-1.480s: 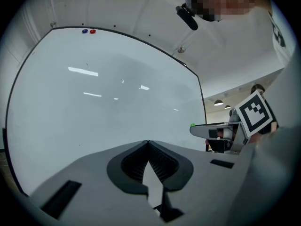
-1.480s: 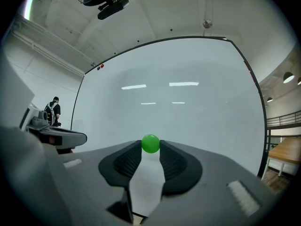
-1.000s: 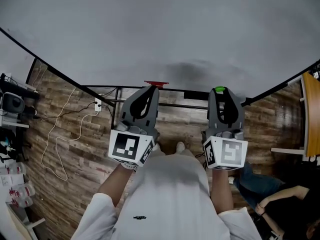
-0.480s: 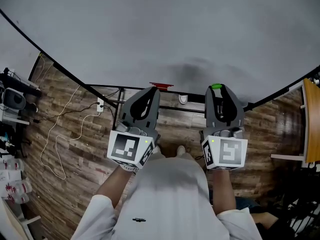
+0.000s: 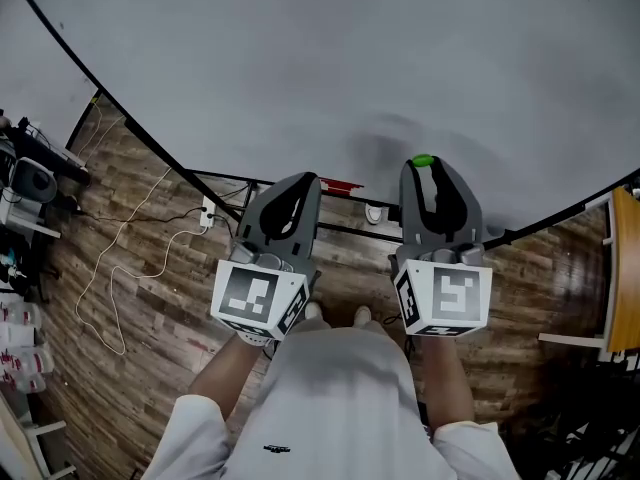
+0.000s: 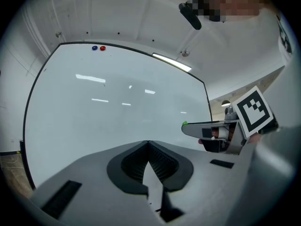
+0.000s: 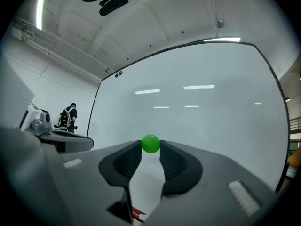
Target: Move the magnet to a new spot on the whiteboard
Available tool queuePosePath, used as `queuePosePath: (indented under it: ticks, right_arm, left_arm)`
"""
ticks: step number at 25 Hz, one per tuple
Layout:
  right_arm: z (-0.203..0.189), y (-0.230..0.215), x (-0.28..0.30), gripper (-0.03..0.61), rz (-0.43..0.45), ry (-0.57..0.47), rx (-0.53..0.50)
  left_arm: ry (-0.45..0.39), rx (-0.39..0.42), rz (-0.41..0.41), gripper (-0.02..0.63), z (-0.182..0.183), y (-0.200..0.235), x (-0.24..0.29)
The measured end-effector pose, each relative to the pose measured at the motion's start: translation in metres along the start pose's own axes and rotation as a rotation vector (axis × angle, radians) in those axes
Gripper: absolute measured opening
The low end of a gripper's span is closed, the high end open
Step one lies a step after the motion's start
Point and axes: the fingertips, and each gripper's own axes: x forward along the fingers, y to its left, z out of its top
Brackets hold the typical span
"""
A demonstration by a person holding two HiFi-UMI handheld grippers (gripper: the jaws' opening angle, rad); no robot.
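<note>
**Two grippers raised to the whiteboard**

Left gripper (image 5: 302,181) and right gripper (image 5: 424,166) side by side, apart, both pointing at the whiteboard (image 5: 330,58). At the right gripper's tips, a green magnet (image 5: 423,160), close before the board's grey face. Left tips drawn together. Lower down, a white shirt (image 5: 340,398) and two forearms. Beneath the board's black edge, wooden floor (image 5: 150,308), a looping white cable (image 5: 92,286), and a red object (image 5: 343,184) by the stand's bar.

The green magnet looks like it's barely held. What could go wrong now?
The green magnet is pinched only at the very tips of the right hand-held gripper, so it might slip out and drop to the wood floor. Near the whiteboard, it could also snap on before reaching the chosen spot.
</note>
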Motion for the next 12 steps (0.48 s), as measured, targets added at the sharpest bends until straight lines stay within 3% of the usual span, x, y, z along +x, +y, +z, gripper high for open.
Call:
queuePosePath:
  ticks: [12]
  right_arm:
    - [0.033, 0.037, 0.057, 0.13, 0.032, -0.023, -0.075]
  left_arm:
    - [-0.024, -0.016, 0.045, 0.006, 0.01, 0.046, -0.001]
